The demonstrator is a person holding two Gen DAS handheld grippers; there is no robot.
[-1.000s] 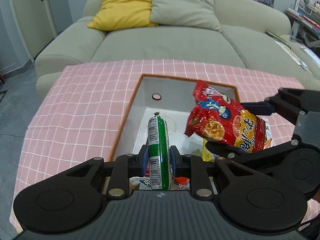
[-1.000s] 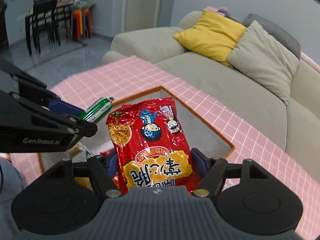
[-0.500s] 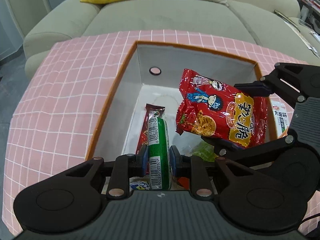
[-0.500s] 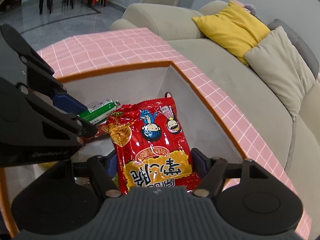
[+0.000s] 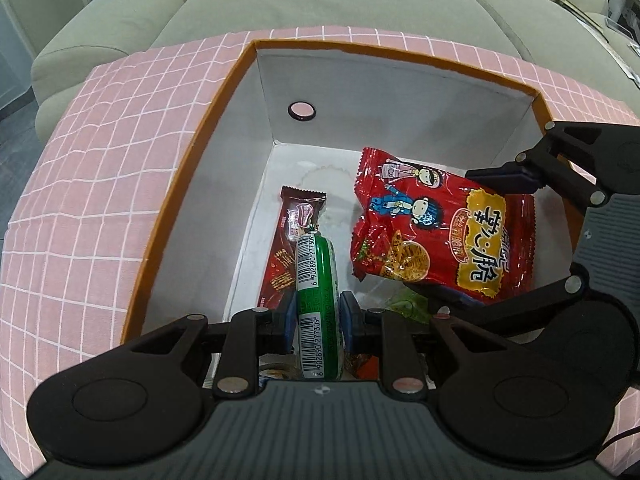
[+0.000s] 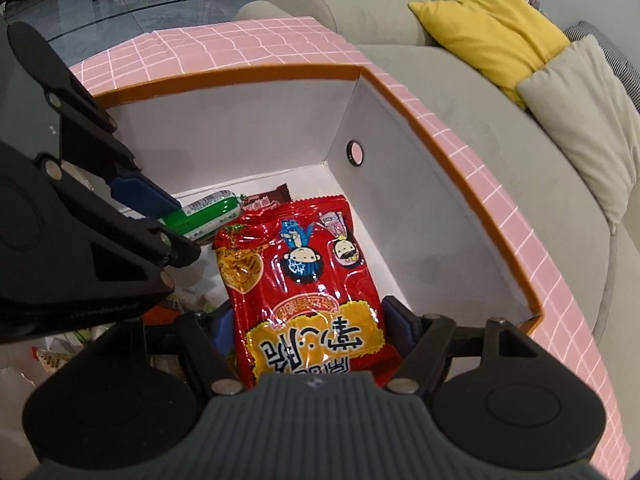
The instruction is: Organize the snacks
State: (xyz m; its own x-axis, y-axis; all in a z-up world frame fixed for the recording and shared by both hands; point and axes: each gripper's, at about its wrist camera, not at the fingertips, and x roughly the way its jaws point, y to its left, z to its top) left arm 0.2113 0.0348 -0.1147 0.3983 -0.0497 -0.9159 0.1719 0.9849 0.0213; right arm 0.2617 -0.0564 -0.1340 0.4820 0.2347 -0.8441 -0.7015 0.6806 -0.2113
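Left claw point(image 5: 318, 312): nearly closed, its blue pads clamped on the sausage; it points steeply down into the box.
Sausage point(image 5: 319, 280): a green tube with barcode labels, held near its lower end, its free tip above the bar at the box's left side.
Right claw point(image 6: 310, 320): jaws set wide, pads pressed on both edges of the bag; it too points down into the box, close beside the left claw.
Bag point(image 6: 304, 280): a red snack packet with cartoon figures and a yellow label, held by its lower part, hanging over the right half of the box floor, just beside the sausage.
Bar point(image 5: 290, 240): a brown wrapped snack lying on the box floor along the left wall.
Box point(image 5: 192, 184): orange rim, white inside, a round hole in the far wall; it stands on the bench near the far edge. More wrappers lie at its near end, under the claws, too hidden to name.
Bench point(image 5: 100, 184): covered with a pink checked cloth.
Sofa point(image 6: 460, 92): grey-green, just beyond the bench's far edge, with a yellow cushion point(image 6: 492, 24).
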